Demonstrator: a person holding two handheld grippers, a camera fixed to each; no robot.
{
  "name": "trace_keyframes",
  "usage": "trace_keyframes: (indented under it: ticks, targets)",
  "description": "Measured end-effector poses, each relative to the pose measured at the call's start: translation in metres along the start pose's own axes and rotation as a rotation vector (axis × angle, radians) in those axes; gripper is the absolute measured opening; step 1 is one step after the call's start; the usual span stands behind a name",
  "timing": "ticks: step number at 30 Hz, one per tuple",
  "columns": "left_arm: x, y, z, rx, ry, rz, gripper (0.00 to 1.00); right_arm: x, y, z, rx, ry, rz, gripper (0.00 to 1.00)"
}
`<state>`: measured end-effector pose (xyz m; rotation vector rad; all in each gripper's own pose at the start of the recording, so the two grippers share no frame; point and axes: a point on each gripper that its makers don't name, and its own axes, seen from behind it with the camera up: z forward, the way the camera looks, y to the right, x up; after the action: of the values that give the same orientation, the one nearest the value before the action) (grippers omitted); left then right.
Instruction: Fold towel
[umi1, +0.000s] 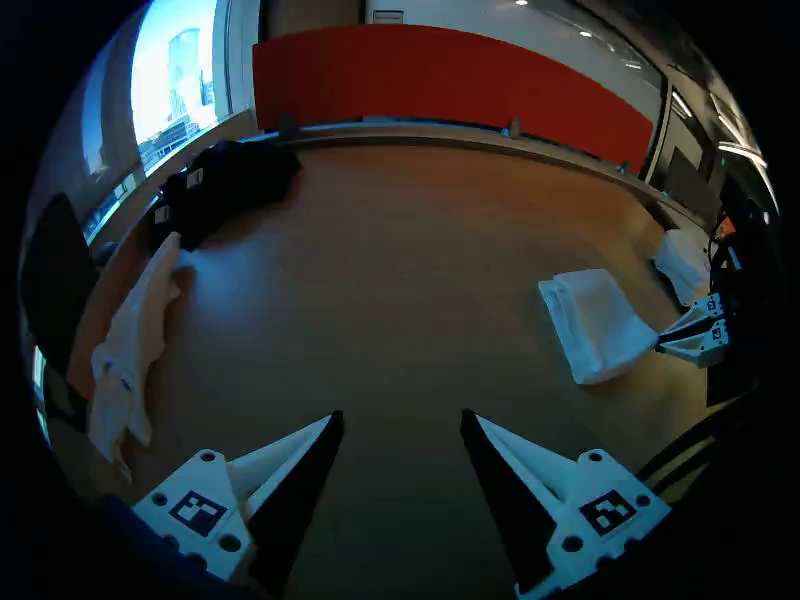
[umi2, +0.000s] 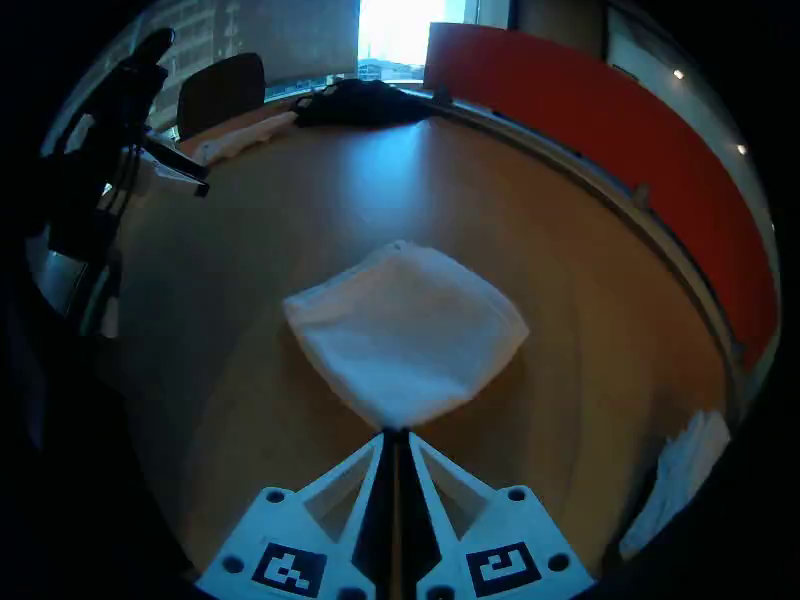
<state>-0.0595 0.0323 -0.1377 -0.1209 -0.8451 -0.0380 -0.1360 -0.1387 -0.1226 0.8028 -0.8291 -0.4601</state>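
A white folded towel (umi2: 405, 330) lies in the middle of the wooden table (umi2: 560, 290). My right gripper (umi2: 397, 436) is shut on its near corner, the two fingers pressed together with the cloth's tip between them. In the left gripper view the same folded towel (umi1: 595, 325) lies at the right, with the right gripper (umi1: 697, 337) at its far corner. My left gripper (umi1: 398, 425) hovers open above bare wood (umi1: 400, 280), nothing between its fingers. It appears far off as the left gripper (umi2: 170, 165) in the right gripper view.
A crumpled white towel (umi1: 130, 350) hangs over the table's left edge, also seen as the crumpled towel (umi2: 240, 140). Another white cloth (umi2: 680, 480) lies near the right edge. A black bag (umi1: 225, 180) sits at the back. A red partition (umi1: 450, 80) borders the table.
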Motion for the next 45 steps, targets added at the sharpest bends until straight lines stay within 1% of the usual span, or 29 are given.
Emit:
trace_keyframes:
  ticks: [8, 21, 27, 33, 39, 45]
  targets:
    - [0.006, -0.001, -0.002, 0.005, 0.017, -0.003, 0.86, 0.038, 0.011, -0.014, -0.023, 0.054, -0.041, 0.05]
    - [0.017, 0.003, -0.008, 0.002, 0.046, -0.004, 0.86, 0.114, 0.029, -0.035, -0.049, 0.165, -0.103, 0.05]
    - [0.021, 0.003, -0.010, 0.002, 0.056, -0.003, 0.86, 0.144, 0.037, -0.042, -0.059, 0.210, -0.115, 0.05]
    - [0.023, 0.003, -0.011, 0.000, 0.062, -0.006, 0.87, 0.161, 0.039, -0.045, -0.065, 0.237, -0.122, 0.05]
    - [0.025, 0.003, -0.012, -0.003, 0.068, -0.005, 0.86, 0.166, 0.042, -0.047, -0.072, 0.243, -0.127, 0.05]
    - [0.028, 0.004, -0.011, -0.007, 0.073, -0.002, 0.86, 0.171, 0.048, -0.053, -0.079, 0.252, -0.118, 0.05]
